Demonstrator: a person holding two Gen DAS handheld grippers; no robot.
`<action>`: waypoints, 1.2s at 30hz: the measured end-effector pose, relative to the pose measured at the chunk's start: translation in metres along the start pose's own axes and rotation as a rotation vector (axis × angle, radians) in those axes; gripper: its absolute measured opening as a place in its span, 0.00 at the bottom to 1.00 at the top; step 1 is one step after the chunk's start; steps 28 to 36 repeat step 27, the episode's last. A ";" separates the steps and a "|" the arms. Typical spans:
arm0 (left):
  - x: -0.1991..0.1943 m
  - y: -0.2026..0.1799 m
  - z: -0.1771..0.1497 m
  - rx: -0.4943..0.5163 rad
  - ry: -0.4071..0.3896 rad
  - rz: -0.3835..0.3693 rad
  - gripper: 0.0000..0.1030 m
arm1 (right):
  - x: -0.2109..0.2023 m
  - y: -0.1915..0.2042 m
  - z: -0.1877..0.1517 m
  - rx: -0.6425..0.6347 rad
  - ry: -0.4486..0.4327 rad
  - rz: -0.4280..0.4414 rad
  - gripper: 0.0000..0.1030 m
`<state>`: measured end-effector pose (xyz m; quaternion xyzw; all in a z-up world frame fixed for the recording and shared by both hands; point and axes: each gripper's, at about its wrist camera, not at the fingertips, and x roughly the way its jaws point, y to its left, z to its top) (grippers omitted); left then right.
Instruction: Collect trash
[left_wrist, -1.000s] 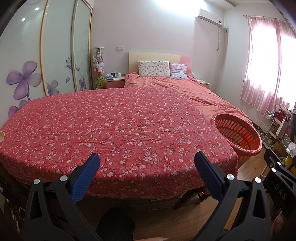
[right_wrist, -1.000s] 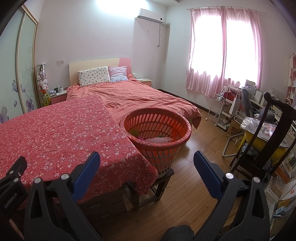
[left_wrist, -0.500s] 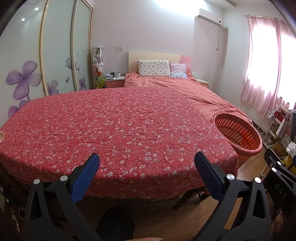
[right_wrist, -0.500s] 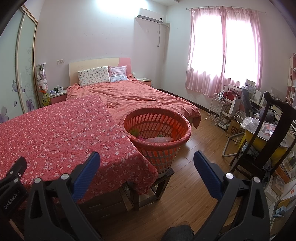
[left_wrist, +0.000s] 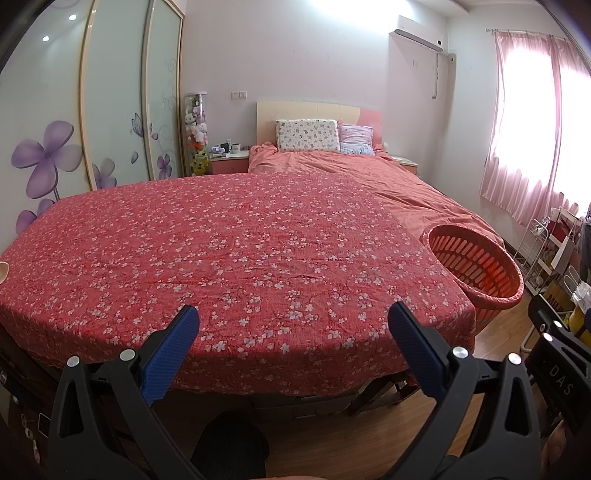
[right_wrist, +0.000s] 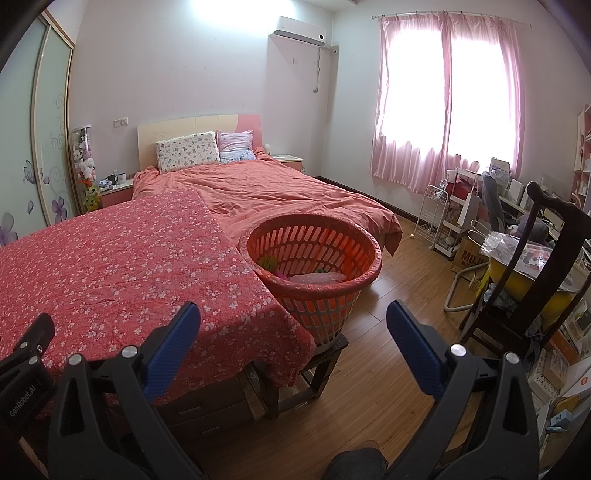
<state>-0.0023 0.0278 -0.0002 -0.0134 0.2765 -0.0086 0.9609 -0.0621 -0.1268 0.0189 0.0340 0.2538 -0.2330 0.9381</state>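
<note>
Bedroom: one table draped in red floral cloth (left_wrist: 236, 251) | one orange basket (right_wrist: 314, 258) set on one stool (right_wrist: 325, 354) at table's right edge; several trash pieces (right_wrist: 314, 277) seen inside | left gripper (left_wrist: 293, 334) spread wide, nothing held | right gripper (right_wrist: 293, 332) spread wide, nothing held

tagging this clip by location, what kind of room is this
A home bedroom, most likely. A made bed with two pillows stands against a headboard, a sliding wardrobe with purple flower decals lines one wall, and pink curtains cover the window. An orange basket sits beside the floral-covered table.
</note>
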 end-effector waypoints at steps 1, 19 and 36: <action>0.000 0.000 0.000 0.000 0.000 0.000 0.98 | 0.000 0.000 0.000 0.000 0.000 0.000 0.95; 0.001 0.002 -0.002 0.005 0.001 0.001 0.98 | 0.001 0.001 -0.001 0.000 0.003 0.002 0.95; 0.002 0.002 0.000 0.013 0.002 0.000 0.98 | 0.001 0.001 -0.001 0.000 0.003 0.001 0.95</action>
